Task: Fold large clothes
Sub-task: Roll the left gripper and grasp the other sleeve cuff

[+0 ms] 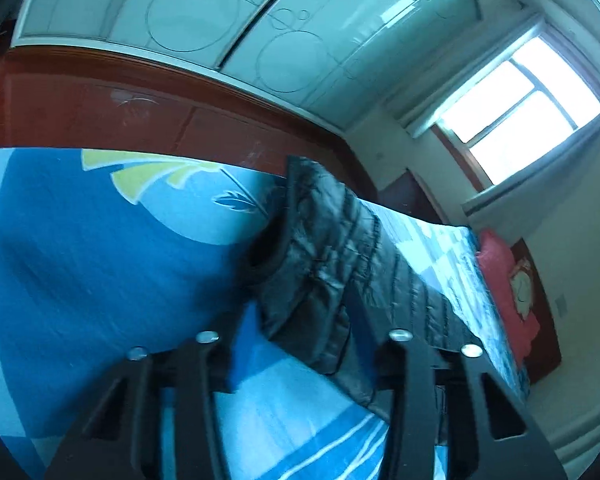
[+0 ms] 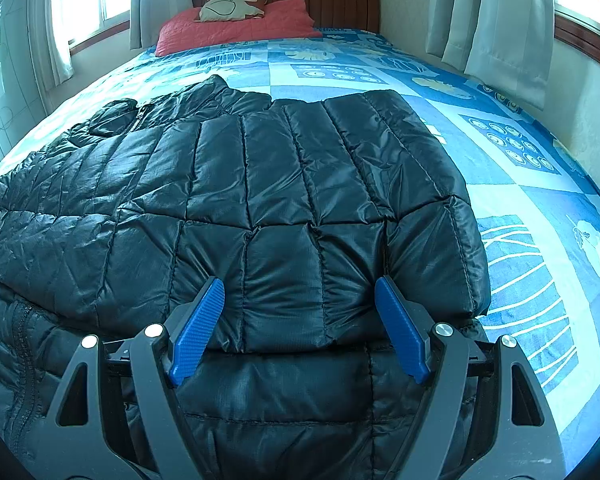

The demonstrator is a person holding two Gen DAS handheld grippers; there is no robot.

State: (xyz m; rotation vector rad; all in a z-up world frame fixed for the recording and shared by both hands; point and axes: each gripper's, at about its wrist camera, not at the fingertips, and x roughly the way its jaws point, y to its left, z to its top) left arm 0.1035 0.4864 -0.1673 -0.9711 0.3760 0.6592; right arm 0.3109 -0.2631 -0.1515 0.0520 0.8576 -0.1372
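Note:
A black quilted puffer jacket (image 2: 260, 184) lies spread on the blue patterned bed cover (image 2: 520, 208). A sleeve is folded across its body. My right gripper (image 2: 300, 328) is open just above the jacket's near part, blue pads (image 2: 198, 332) wide apart, holding nothing. In the left wrist view the jacket (image 1: 332, 256) shows edge-on along the bed cover (image 1: 100, 260). My left gripper (image 1: 300, 344) is tilted, its jaws wide apart, with a fold of the jacket hanging between them, not clamped.
A red pillow (image 2: 236, 28) and a patterned cushion (image 2: 230, 6) lie at the wooden headboard (image 2: 340, 0). Curtains (image 2: 500, 20) and windows flank the bed. A wardrobe with sliding doors (image 1: 220, 20) stands beside the bed's wooden side rail (image 1: 140, 116).

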